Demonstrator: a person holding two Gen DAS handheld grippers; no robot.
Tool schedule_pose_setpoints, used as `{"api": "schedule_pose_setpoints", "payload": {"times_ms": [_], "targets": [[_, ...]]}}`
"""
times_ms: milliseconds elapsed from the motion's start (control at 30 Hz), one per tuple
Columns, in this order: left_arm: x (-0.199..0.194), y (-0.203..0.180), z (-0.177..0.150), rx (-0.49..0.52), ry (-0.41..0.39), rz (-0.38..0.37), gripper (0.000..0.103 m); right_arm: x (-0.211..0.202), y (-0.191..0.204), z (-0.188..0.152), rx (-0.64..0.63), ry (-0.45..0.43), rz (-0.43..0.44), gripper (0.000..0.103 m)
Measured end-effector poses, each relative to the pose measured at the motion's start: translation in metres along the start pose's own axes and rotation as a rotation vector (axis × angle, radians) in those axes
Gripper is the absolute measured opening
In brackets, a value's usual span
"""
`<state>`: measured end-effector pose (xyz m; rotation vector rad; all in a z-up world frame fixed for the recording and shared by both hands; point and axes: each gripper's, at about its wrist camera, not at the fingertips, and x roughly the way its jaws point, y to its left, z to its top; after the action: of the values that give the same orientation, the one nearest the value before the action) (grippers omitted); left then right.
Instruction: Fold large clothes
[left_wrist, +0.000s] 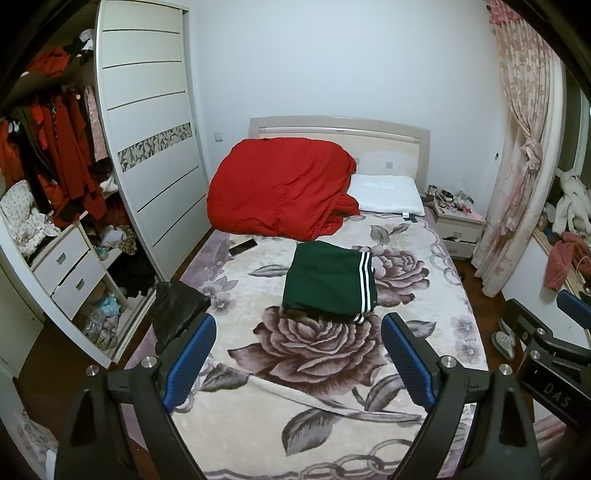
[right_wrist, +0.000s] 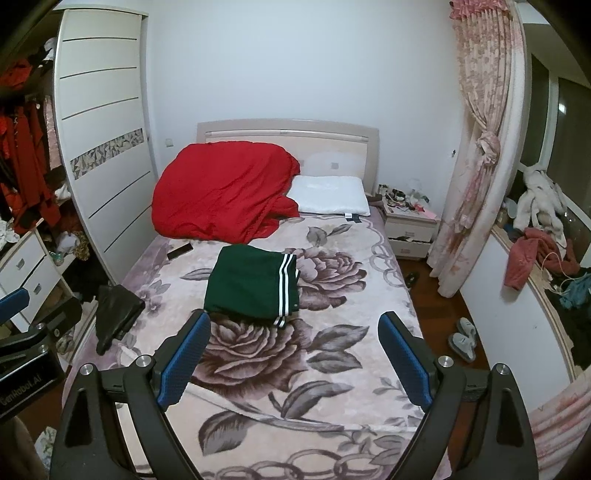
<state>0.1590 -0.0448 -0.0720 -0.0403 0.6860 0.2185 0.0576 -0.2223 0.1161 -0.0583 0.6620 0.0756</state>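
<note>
Left wrist view places the green garment (left_wrist: 328, 280) with white side stripes directly ahead of your left gripper (left_wrist: 299, 354), lying folded into a compact rectangle on the floral blanket (left_wrist: 332, 424) near the middle of the bed. The left jaws are spread wide and hold nothing; the right gripper (right_wrist: 295, 354) is likewise spread and empty. In the right wrist view the same garment (right_wrist: 255, 288) sits ahead and slightly toward the left finger, so your left gripper is the better centred of the two, though neither touches the cloth. The garment's long axis runs roughly away from you toward the headboard (left_wrist: 340, 136), with the striped edge on its right side. Judged from its squared shape, this piece appears already folded. A second dark garment (left_wrist: 173, 314) lies crumpled at the bed's left edge, on your left gripper's side, and is probably the next item to take. Containers: the open wardrobe (left_wrist: 55, 177) at left holds hanging red clothes and loose items on its shelves; its drawers (left_wrist: 70, 269) are partly open, contents not discernible. A red duvet (left_wrist: 280, 188), white pillow (left_wrist: 388, 194) and phone (left_wrist: 242, 246) occupy the far end of the bed.
</note>
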Motion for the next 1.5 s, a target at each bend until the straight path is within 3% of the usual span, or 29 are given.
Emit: {"api": "schedule_pose_setpoints", "payload": {"times_ms": [467,1500], "targets": [[-0.001,-0.001,0.002,0.004,-0.004,-0.001,0.091,0.008,0.001,0.005,-0.004,-0.003,0.010,0.094],[-0.004,0.000,0.009,0.006,-0.026,-0.008,0.091,-0.014,0.012,-0.016,0.014,-0.013,0.013,0.095]]}}
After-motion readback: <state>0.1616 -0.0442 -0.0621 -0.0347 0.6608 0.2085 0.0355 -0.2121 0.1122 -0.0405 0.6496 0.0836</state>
